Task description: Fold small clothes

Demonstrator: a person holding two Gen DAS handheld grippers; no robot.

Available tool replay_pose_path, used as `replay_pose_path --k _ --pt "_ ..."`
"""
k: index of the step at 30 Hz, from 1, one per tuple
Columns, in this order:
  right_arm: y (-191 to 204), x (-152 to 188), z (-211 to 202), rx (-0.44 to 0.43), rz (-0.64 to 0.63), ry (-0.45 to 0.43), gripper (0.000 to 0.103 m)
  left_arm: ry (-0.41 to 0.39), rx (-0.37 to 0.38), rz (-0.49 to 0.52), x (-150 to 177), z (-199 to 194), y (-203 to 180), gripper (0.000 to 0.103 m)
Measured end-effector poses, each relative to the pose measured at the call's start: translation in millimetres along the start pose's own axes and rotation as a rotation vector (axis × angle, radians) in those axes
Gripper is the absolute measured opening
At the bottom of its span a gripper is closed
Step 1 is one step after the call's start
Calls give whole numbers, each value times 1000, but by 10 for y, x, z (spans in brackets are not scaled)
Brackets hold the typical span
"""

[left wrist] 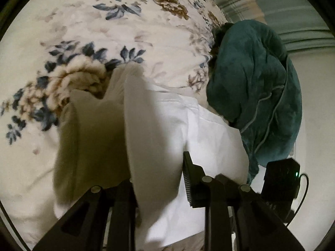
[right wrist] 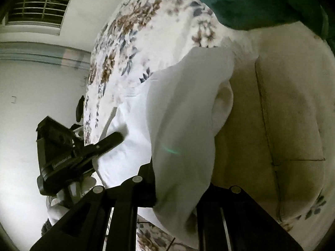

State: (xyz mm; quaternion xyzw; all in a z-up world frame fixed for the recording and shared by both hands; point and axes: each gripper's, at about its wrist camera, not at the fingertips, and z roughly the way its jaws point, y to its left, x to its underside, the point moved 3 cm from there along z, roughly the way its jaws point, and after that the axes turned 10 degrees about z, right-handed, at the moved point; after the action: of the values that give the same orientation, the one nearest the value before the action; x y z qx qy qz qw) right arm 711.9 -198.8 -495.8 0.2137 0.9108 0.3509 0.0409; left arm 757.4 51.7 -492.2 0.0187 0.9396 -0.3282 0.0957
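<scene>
A white garment hangs lifted over the floral bedspread. My left gripper is shut on a fold of it; the cloth hides the left finger's tip and runs between the jaws. In the right wrist view the same white garment drapes over my right gripper, which is shut on its edge, with both fingertips hidden by cloth. The left gripper shows at the left of that view, pinching the garment's other end.
A teal blanket lies bunched at the bed's right edge and shows in the right wrist view at the top. The cream underside of the bedding fills the right. A white wall and a window stand beyond the bed.
</scene>
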Motion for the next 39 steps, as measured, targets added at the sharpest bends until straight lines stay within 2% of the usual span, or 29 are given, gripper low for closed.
replay_pose_path --k 1,2,4,5,6,8,9,11,12,14,15,21,30,39 --pt "-5 -18 8 10 2 4 19 -8 -18 10 28 -36 -6 22" --pt "0 -22 2 33 -1 3 26 -13 -40 16 53 -67 -15 27" --pt "11 -58 0 100 -18 -11 39 -28 -140 44 94 -144 -45 57" --pt "42 -67 -41 153 -35 -36 50 -36 -186 56 103 -171 -61 80" --pt "59 -56 -76 197 -41 -54 55 -49 -240 79 127 -210 -101 88" --pt "98 -3 -180 306 -71 -110 63 -70 -349 136 179 -262 -198 90" --pt "125 39 -224 357 -88 -133 70 -70 -403 165 217 -271 -254 96" --pt "189 160 -297 512 -145 -188 97 -69 -486 212 301 -283 -360 101" --pt "213 220 -326 567 -173 -209 102 -72 -511 231 346 -291 -408 101" --pt "236 377 -418 666 -208 -243 103 -67 -540 259 448 -331 -501 102" --pt "241 458 -480 689 -211 -254 103 -65 -550 268 487 -343 -535 102" --pt "342 879 -991 751 -225 -341 103 -67 -593 319 778 -642 -885 102" --pt "795 1626 -1900 744 -254 -442 103 -158 -633 338 1221 -1446 -1505 102" --pt "1402 2656 -3102 687 -289 -590 103 -279 -645 390 1962 -2462 -2350 102"
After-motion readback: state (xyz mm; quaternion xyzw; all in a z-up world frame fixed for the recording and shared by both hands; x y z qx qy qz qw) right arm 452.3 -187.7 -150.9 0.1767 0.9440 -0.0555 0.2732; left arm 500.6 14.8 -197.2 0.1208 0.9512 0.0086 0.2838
